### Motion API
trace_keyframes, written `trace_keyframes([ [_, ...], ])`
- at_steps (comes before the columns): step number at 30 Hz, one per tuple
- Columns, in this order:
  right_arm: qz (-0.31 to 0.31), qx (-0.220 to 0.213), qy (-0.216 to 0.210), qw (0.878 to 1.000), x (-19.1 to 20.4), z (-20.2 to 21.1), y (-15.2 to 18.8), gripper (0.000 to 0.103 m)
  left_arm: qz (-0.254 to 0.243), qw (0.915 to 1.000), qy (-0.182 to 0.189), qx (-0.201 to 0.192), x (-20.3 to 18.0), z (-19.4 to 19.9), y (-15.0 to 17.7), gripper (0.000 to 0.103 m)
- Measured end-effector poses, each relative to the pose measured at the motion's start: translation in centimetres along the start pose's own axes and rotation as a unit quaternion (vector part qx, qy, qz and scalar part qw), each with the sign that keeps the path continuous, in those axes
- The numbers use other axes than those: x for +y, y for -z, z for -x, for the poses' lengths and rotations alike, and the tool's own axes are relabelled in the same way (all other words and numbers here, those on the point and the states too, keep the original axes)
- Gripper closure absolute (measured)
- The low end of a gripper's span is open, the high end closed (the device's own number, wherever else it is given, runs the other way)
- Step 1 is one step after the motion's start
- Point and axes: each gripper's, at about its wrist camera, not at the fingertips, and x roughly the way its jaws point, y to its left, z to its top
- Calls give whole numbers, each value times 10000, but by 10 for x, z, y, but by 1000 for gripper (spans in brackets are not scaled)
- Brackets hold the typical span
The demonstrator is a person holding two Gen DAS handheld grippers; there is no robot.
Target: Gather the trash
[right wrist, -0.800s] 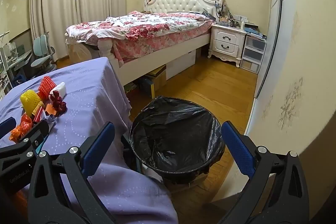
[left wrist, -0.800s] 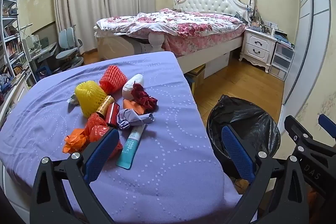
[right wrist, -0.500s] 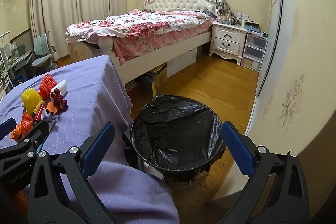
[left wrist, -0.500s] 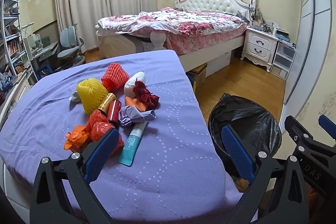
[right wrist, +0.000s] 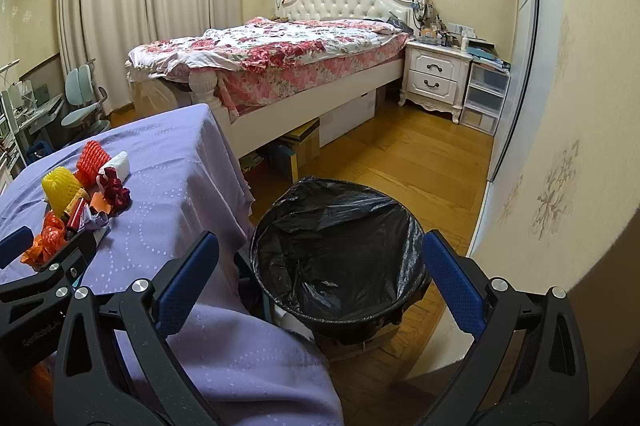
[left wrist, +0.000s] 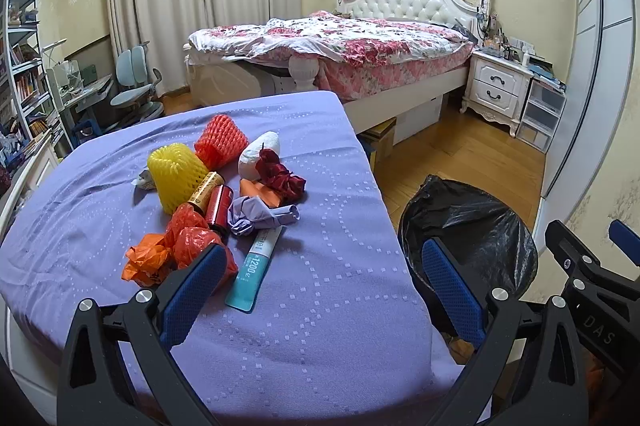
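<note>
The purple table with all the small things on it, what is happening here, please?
A person holds a two-finger gripper in each hand to collect trash. The left gripper is open above the purple table, near the pile: a yellow foam net, orange bags and a teal tube. The right gripper is open in front of the black-lined bin. Neither gripper holds anything, and the bin looks empty.

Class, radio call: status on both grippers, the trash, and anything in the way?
Left gripper open, empty, facing the trash pile on the table. Right gripper open, empty, facing the bin. Nothing collected yet. No obstruction visible.
</note>
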Motion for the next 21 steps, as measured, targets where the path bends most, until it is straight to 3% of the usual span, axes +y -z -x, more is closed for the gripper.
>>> trace_keyframes([
  [21, -30, 57, -14, 10000, 1, 0, 1, 4, 27, 10000, -28, 46, 7, -8, 8, 6],
])
